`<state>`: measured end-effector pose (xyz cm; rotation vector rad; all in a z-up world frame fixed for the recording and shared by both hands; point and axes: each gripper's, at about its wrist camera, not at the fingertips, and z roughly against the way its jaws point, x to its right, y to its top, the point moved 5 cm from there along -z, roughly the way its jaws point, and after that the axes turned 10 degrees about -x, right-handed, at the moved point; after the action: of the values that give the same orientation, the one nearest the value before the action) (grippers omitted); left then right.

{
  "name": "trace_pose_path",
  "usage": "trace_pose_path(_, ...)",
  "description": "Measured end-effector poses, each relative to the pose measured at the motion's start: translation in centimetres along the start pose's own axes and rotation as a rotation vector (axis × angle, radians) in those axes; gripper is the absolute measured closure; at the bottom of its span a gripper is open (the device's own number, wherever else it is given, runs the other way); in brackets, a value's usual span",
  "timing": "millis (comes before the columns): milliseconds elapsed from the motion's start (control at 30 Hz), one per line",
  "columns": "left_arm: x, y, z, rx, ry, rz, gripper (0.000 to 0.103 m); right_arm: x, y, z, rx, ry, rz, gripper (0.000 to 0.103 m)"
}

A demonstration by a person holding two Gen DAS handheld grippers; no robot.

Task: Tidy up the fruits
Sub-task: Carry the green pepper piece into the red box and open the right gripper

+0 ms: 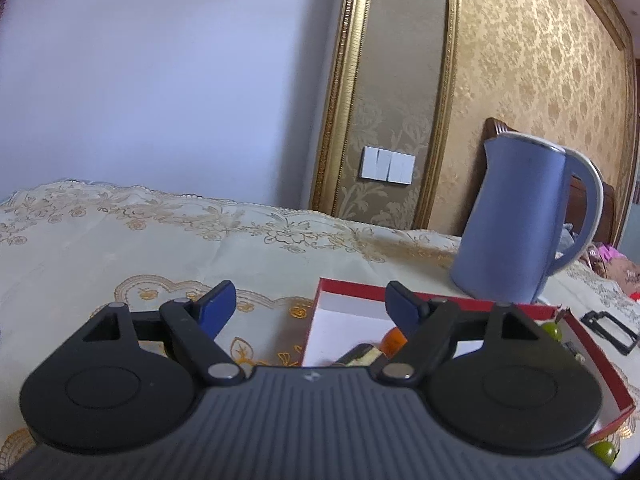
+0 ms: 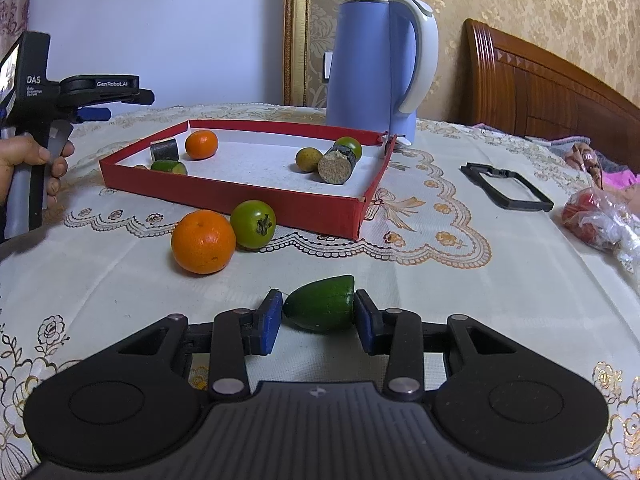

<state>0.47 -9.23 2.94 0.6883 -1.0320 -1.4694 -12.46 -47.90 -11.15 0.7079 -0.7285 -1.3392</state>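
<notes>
A shallow red tray with a white floor holds an orange, green and yellowish fruits and dark cut stubs. On the cloth in front lie a large orange and a green fruit. My right gripper is shut on a green pointed fruit piece, low over the cloth. My left gripper is open and empty, held above the tray's left end; it also shows in the right wrist view.
A blue kettle stands behind the tray's far right corner. A black plastic frame and a bag of red items lie at the right. A wooden headboard rises behind. The cloth is embroidered.
</notes>
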Motion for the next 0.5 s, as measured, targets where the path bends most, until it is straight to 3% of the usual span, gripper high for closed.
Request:
trace_pose_path(333, 0.3, -0.1, 0.2, 0.004, -0.018, -0.004, 0.017, -0.4, 0.7, 0.5, 0.001, -0.007, 0.026, 0.067)
trace_pose_path(500, 0.3, -0.1, 0.3, 0.005, -0.025, -0.002, 0.017, -0.7, 4.1, 1.0, 0.055, -0.018, 0.091, 0.067)
